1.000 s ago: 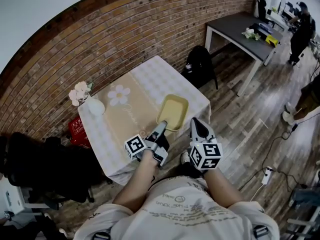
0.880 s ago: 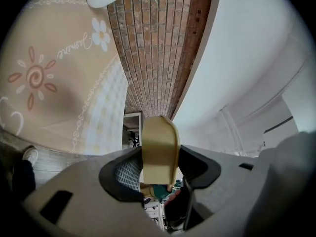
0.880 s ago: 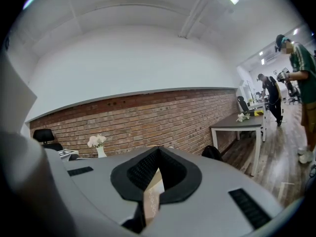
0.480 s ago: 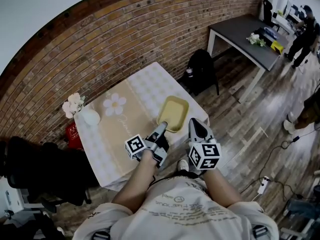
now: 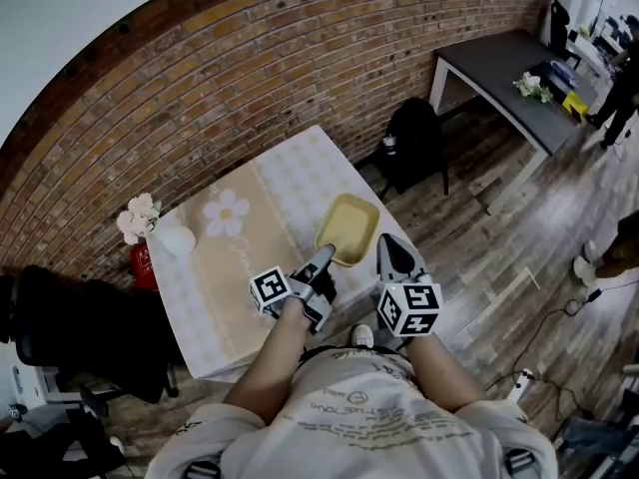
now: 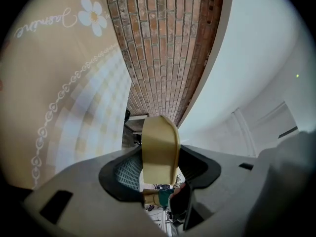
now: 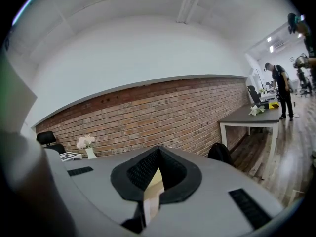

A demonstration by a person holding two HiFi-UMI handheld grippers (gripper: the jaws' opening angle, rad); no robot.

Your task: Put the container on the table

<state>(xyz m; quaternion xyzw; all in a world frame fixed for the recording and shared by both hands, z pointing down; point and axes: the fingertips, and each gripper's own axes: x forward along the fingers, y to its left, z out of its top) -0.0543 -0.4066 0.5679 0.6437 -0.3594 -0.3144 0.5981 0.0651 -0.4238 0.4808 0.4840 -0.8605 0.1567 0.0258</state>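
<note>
The left gripper (image 5: 323, 252) has its 2 jaws closed on the near rim of the yellow container (image 5: 347, 230). In the left gripper view the dark pads (image 6: 129, 169) sit partly apart with the container's (image 6: 159, 142) wall pinched between them. From the head view the container hangs over the near right part of the table (image 5: 230, 277), open side up and slightly tilted. Whether its base touches the cloth cannot be told.

The right gripper (image 5: 387, 242) is just beside the container's right edge. Its own view shows the right gripper's (image 7: 153, 174) jaws drawn almost together, leaving only a thin slit. A pale yellow strip shows in that slit, and whether it is the container's edge cannot be told.

The table wears a beige and white checked cloth with a daisy print (image 5: 226, 211) near its far side, also seen in the left gripper view (image 6: 91, 16). A white vase (image 5: 180, 239) with pale flowers (image 5: 138, 218) stands at the table's far left corner, well apart from the container. A red box (image 5: 140, 263) sits on the floor just beyond that corner, and a black chair (image 5: 70, 327) stands left of the table.

The brick wall (image 5: 250, 78) runs behind. A black backpack (image 5: 414, 138) rests on the wooden floor between this table and a grey table (image 5: 499, 68) at the right
</note>
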